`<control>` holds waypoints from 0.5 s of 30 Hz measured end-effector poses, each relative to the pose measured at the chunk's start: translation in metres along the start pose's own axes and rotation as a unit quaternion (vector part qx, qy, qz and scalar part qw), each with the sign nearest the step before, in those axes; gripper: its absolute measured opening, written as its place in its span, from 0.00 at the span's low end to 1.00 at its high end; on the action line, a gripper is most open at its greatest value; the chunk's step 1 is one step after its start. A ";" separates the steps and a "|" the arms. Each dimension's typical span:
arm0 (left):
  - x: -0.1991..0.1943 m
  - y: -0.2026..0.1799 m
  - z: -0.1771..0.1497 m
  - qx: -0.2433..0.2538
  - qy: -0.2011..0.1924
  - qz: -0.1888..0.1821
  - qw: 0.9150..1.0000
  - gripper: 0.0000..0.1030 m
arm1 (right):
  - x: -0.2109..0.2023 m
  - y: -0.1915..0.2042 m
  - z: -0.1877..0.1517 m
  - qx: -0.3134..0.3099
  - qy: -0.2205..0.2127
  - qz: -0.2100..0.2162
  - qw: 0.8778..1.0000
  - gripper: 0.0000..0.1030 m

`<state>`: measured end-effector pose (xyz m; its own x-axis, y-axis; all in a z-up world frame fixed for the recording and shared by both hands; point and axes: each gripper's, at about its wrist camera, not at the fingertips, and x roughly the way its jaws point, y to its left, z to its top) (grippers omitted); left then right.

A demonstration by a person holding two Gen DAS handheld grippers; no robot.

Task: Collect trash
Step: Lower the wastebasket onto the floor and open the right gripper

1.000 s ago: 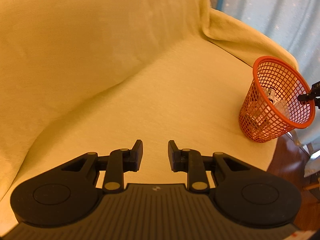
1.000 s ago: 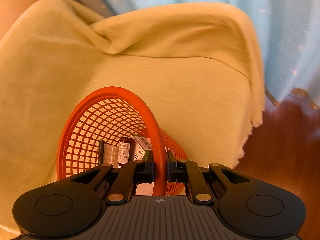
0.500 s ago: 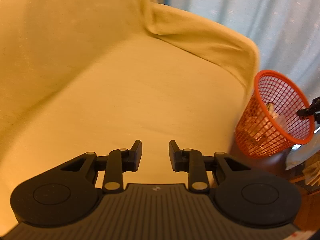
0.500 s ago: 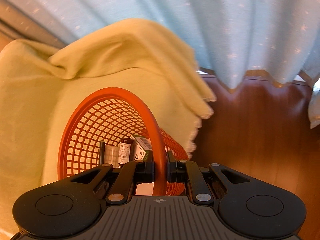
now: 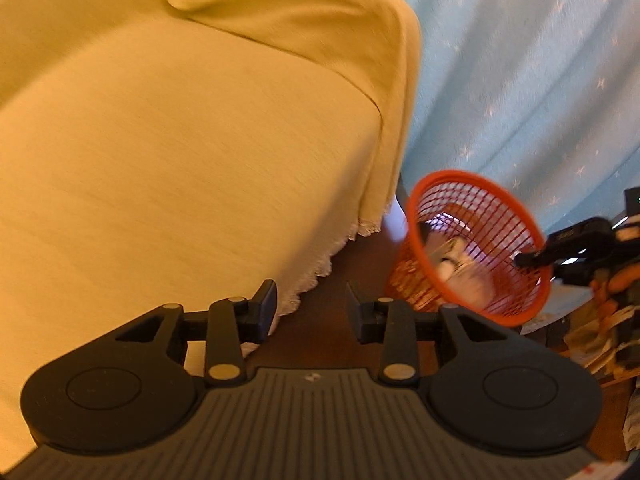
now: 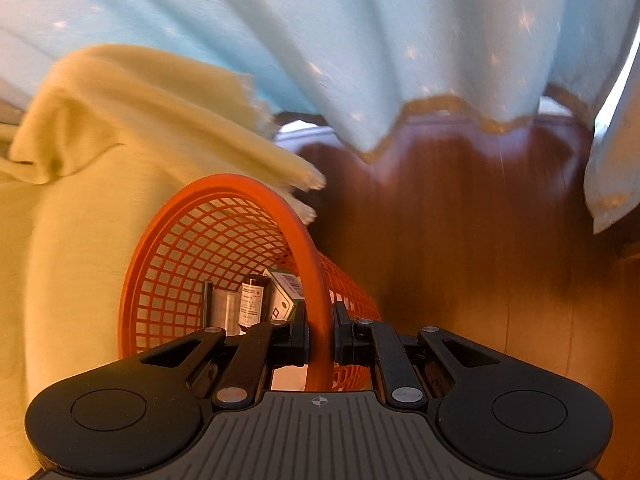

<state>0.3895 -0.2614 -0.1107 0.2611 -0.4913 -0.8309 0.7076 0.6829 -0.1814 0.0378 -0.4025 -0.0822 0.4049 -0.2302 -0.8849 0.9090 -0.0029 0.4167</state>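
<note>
Right gripper (image 6: 320, 338) clamps the rim of the orange mesh basket (image 6: 208, 248), carried tilted over the wooden floor (image 6: 460, 216).

The basket's base is hidden behind the gripper; inside show a dark labelled bottle (image 6: 251, 304), a barcoded carton (image 6: 285, 292) and something pale, blurred. Left gripper (image 5: 311, 308) gapes empty beside the yellow fringed sofa cover (image 5: 180, 152); starred blue curtain (image 5: 520, 72) behind.

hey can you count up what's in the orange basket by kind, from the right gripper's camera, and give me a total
Inside the orange plastic mesh basket, which the right gripper holds by the rim:
Small dark brown bottle with a white label: 1
Green and white cardboard box with a barcode: 1
Silvery grey cylinder, perhaps a can: 1
Thin dark stick-like item: 1
Total: 4 visible; anything lower is hidden.
</note>
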 end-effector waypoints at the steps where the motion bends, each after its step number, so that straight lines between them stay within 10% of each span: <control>1: 0.014 -0.005 -0.007 0.004 -0.001 0.000 1.000 0.31 | 0.014 -0.012 -0.002 0.006 0.002 0.001 1.000 0.07; 15: 0.144 -0.026 -0.088 0.027 -0.018 0.027 0.999 0.31 | 0.167 -0.115 -0.038 0.071 -0.026 0.050 0.996 0.07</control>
<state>0.3515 -0.3022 -0.2718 0.3217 -0.4741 -0.8196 0.7256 0.6795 -0.1083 0.0049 -0.4041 -0.2858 0.4835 -0.2862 -0.8272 0.8402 -0.1135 0.5304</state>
